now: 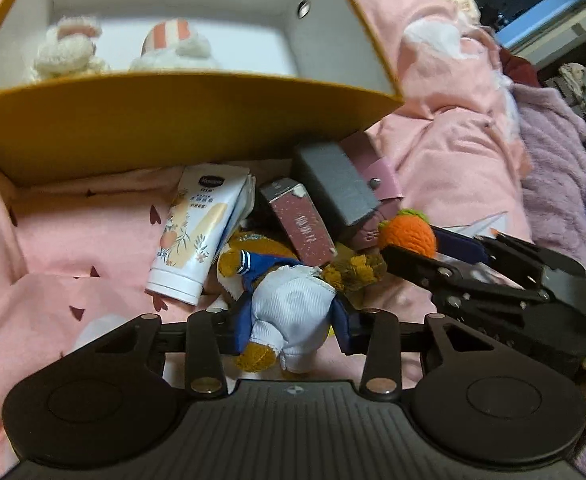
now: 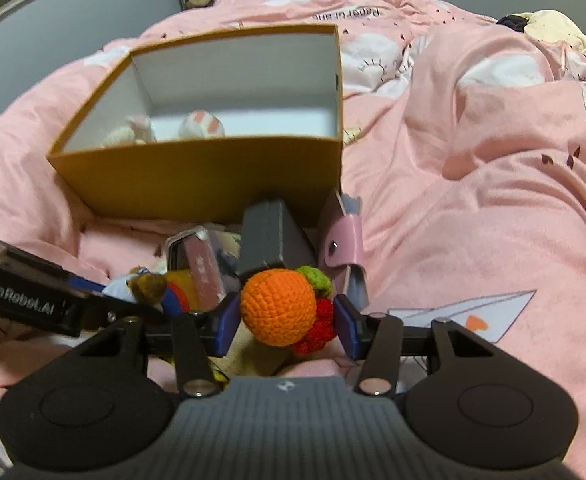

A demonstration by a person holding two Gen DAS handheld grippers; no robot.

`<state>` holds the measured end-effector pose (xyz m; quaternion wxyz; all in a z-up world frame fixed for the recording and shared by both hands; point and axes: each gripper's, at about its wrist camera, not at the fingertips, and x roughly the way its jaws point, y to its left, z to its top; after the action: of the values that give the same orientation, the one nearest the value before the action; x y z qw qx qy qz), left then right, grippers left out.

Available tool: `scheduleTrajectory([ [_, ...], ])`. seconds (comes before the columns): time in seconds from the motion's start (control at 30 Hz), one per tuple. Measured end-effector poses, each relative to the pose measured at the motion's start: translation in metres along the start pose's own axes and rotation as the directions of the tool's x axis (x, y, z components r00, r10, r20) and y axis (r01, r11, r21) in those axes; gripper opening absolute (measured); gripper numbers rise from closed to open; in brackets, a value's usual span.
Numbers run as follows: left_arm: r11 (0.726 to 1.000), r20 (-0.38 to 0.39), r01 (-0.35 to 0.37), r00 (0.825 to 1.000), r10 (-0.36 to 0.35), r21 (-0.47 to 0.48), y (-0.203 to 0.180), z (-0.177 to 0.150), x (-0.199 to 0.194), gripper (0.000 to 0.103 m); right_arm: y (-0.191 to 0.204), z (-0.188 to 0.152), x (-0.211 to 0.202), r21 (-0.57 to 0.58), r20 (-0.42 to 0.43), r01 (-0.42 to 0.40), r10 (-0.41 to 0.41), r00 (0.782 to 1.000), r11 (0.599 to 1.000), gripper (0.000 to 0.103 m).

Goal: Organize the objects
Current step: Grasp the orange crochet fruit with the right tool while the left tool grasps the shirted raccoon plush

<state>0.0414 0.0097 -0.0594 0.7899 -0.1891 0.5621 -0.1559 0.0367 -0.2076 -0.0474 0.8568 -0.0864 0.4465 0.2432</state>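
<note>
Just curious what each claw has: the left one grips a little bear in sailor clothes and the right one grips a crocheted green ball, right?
Nearly. The ball between the right gripper's pads is orange, as the right wrist view shows. The left gripper does grip the bear.

Open yellow cardboard box (image 2: 197, 176) held white plush toys (image 1: 69, 52); crocheted orange fruit (image 2: 279, 306), dressed plush bear (image 1: 285, 312), white lotion tube (image 1: 193, 236) lay before it.

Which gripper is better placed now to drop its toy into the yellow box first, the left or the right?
Probably the right gripper: its crocheted orange faces the yellow box opening. The left gripper, around the bear doll, sits low behind the near wall.
</note>
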Motion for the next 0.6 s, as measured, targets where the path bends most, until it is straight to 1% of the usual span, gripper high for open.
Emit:
scheduleTrajectory([
  [0.1, 0.999, 0.045, 0.009, 0.999, -0.010, 0.035, -0.005, -0.002, -0.021, 0.045, 0.002, 0.005, -0.008, 0.002, 0.026, -0.023, 0.023, 0.999, 1.000, 0.052],
  [0.2, 0.999, 0.107, -0.002, 0.994, -0.003, 0.051, -0.010, -0.002, -0.044, 0.045, 0.003, 0.012, -0.016, 0.002, 0.055, -0.036, 0.036, 0.998, 0.999, 0.052],
  [0.27, 0.998, 0.159, -0.017, 0.987, 0.007, 0.065, -0.013, -0.002, -0.059, 0.045, 0.004, 0.018, -0.021, 0.004, 0.083, -0.050, 0.049, 0.995, 0.999, 0.052],
  [0.37, 0.990, 0.233, -0.029, 0.972, -0.003, 0.138, -0.025, -0.002, -0.081, 0.045, 0.005, 0.031, -0.027, -0.006, 0.118, -0.077, 0.077, 0.990, 0.997, 0.052],
  [0.43, 0.976, 0.281, -0.050, 0.960, -0.012, 0.210, -0.035, 0.001, -0.094, 0.045, 0.006, 0.041, -0.030, -0.016, 0.137, -0.094, 0.095, 0.986, 0.995, 0.052],
  [0.5, 0.956, 0.336, -0.099, 0.942, 0.001, 0.275, -0.046, 0.005, -0.105, 0.045, 0.006, 0.055, -0.032, -0.029, 0.161, -0.112, 0.115, 0.980, 0.993, 0.052],
  [0.6, 0.905, 0.412, -0.204, 0.910, 0.035, 0.373, -0.062, 0.013, -0.113, 0.045, 0.006, 0.075, -0.035, -0.046, 0.200, -0.126, 0.133, 0.971, 0.991, 0.052],
])
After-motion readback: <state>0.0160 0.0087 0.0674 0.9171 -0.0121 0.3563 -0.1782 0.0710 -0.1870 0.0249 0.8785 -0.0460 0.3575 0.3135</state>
